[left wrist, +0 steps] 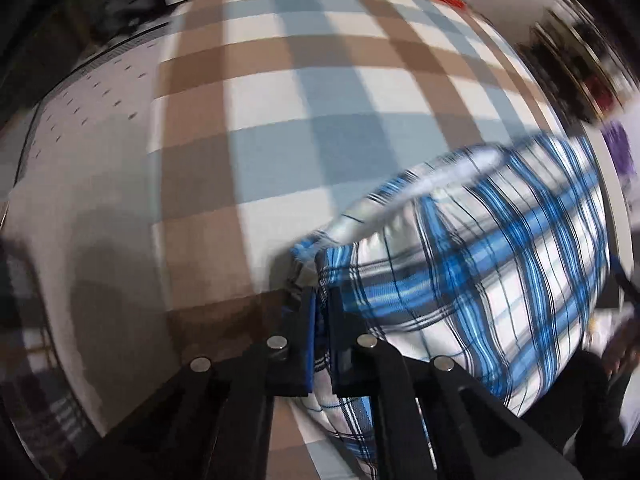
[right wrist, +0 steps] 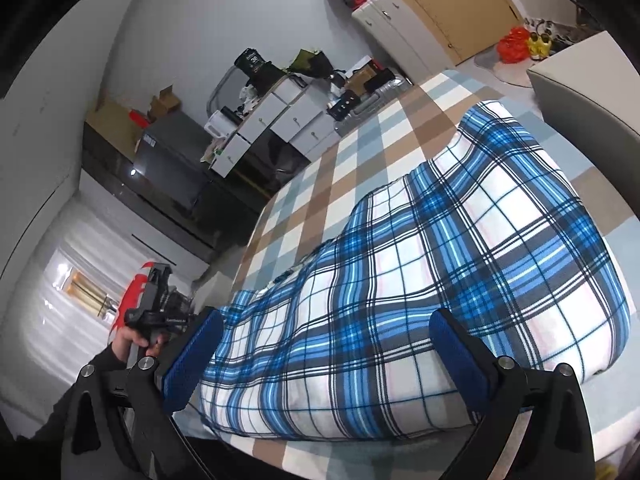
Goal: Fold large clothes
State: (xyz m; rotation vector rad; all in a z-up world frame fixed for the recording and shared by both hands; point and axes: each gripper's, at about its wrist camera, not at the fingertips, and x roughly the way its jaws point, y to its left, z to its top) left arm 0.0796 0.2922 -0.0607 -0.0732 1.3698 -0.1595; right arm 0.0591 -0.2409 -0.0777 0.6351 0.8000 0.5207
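L gripper [left wrist: 322,312] is clamped shut on cloth; R gripper [right wrist: 326,344] is held wide open, jaws spread apart.

The left gripper [left wrist: 322,320] is showing black angular arms, round silver screw heads and blue-edged pads. The right gripper [right wrist: 328,356] is wearing textured blue pads [right wrist: 460,354] on black fingers. A bare left hand [right wrist: 128,340] is emerging from a dark sleeve [right wrist: 86,376].

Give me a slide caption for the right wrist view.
Open right gripper poised above blue plaid garment spread on checkered bedsheet.
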